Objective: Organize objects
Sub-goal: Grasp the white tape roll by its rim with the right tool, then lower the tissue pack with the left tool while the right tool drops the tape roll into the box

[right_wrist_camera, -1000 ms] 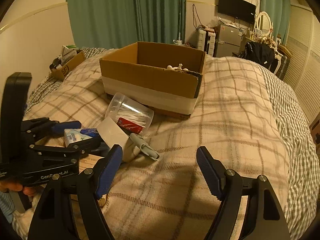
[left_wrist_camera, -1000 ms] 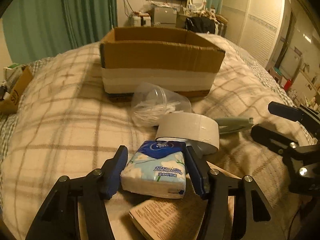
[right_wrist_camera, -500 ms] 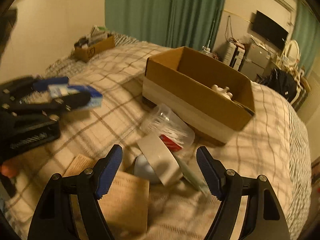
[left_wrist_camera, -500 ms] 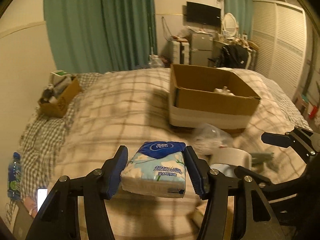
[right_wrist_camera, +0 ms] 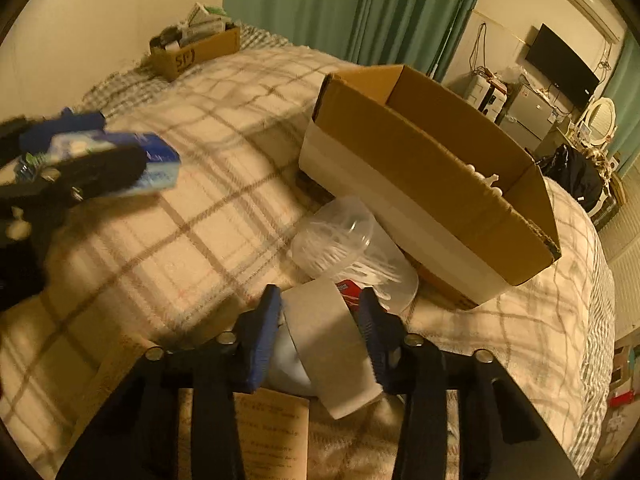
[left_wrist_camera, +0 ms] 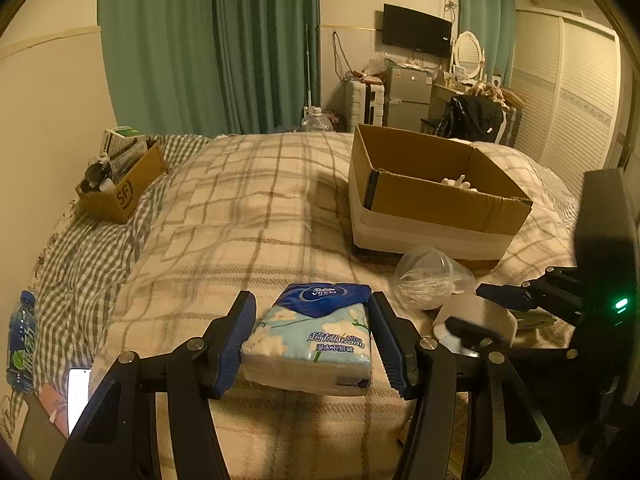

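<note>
My left gripper (left_wrist_camera: 312, 340) is shut on a blue and white tissue pack (left_wrist_camera: 310, 338) and holds it above the plaid bed; it also shows at the left of the right wrist view (right_wrist_camera: 92, 160). My right gripper (right_wrist_camera: 320, 336) has closed on a grey tape roll (right_wrist_camera: 328, 340) lying on the bed, its pads against both sides. A clear tub of cotton swabs (right_wrist_camera: 348, 248) lies just beyond the roll. The open cardboard box (left_wrist_camera: 436, 200) stands behind it, with something white inside.
A small cardboard box of items (left_wrist_camera: 120, 184) sits at the bed's far left by the wall. A brown booklet (right_wrist_camera: 272, 432) lies under my right gripper. A water bottle (left_wrist_camera: 20, 340) and a phone (left_wrist_camera: 78, 392) lie at the left edge. Green curtains hang behind.
My left gripper lifted the tissue pack off the bed and swung left. My right gripper moved down to the tape roll and closed on it.
</note>
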